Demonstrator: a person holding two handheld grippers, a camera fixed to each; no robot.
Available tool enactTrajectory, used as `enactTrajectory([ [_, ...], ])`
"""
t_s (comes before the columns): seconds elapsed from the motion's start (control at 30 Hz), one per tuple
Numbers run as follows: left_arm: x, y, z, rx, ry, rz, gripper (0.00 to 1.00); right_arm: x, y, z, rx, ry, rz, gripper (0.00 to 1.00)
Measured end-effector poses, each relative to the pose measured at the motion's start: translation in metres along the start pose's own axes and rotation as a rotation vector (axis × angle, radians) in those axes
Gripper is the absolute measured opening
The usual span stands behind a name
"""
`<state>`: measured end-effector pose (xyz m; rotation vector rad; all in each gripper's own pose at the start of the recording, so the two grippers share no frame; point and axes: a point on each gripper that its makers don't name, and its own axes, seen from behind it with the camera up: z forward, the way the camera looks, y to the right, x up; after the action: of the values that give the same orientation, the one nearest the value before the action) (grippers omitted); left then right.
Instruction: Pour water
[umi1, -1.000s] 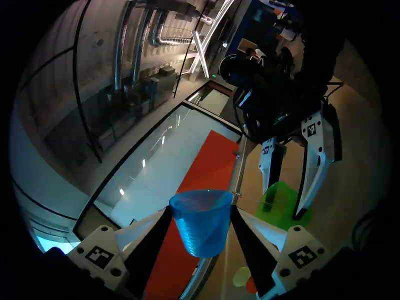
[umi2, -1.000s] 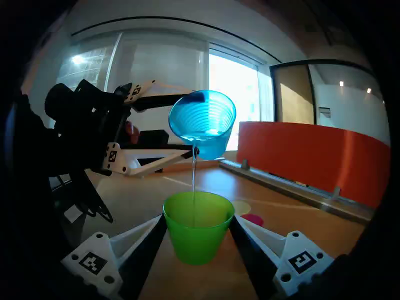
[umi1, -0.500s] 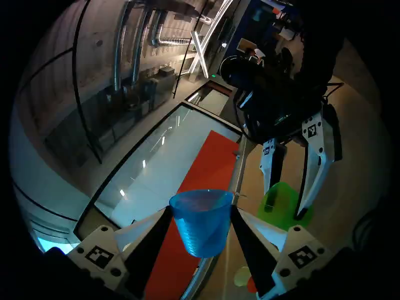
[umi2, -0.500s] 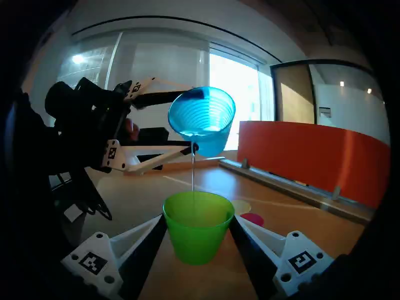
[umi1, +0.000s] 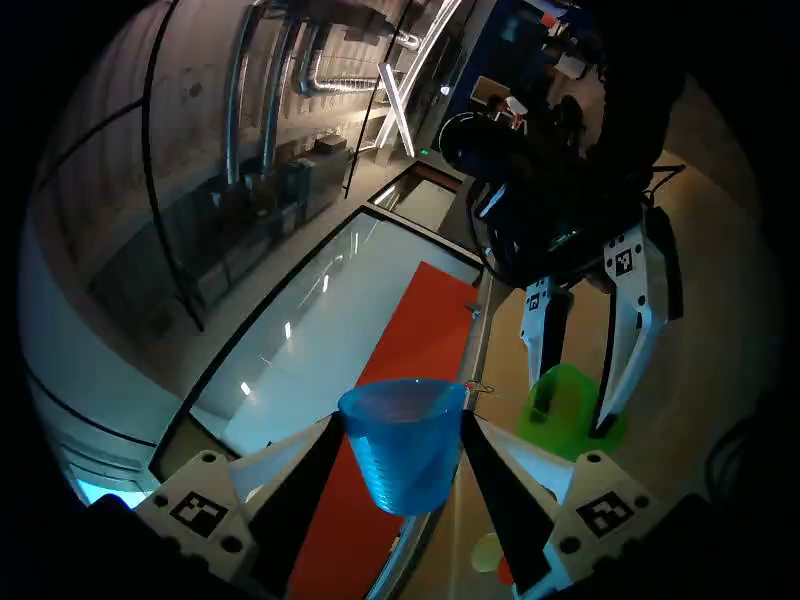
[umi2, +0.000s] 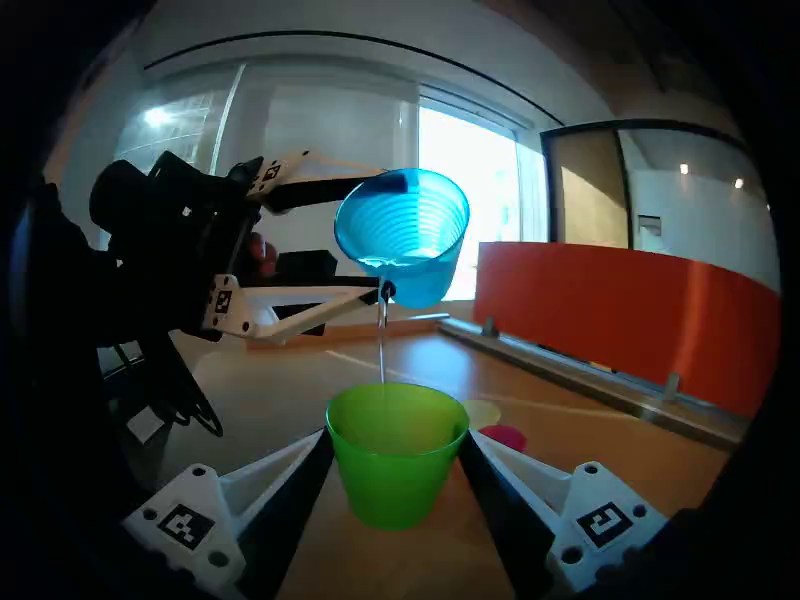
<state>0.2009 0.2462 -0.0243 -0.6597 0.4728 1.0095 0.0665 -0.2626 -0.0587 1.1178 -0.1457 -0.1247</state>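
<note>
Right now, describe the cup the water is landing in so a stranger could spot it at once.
Find the long orange partition along the wooden table. In front of it, the right gripper holds a green cup upright between its fingers. Unlike the tilted blue cup above, it catches the thin water stream.

Tilted blue cup (umi2: 402, 235) streams water (umi2: 381, 345) into the green cup (umi2: 396, 470) the right hand-held gripper (umi2: 396, 437) clamps.

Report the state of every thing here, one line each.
blue cup, tipped, pouring from its lower rim.
water stream, thin, falling into the cup below.
green cup, upright, catching the water.
left tongs, shut on the blue cup.
right tongs, shut on the green cup.
</note>
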Motion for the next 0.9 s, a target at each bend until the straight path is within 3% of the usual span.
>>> enactTrajectory([
  [0.9,0.004,0.0004,0.0016,-0.006,0.005,0.031,0.85,-0.0012,-0.0005,-0.0001,0.001,0.001,-0.004,0.9],
])
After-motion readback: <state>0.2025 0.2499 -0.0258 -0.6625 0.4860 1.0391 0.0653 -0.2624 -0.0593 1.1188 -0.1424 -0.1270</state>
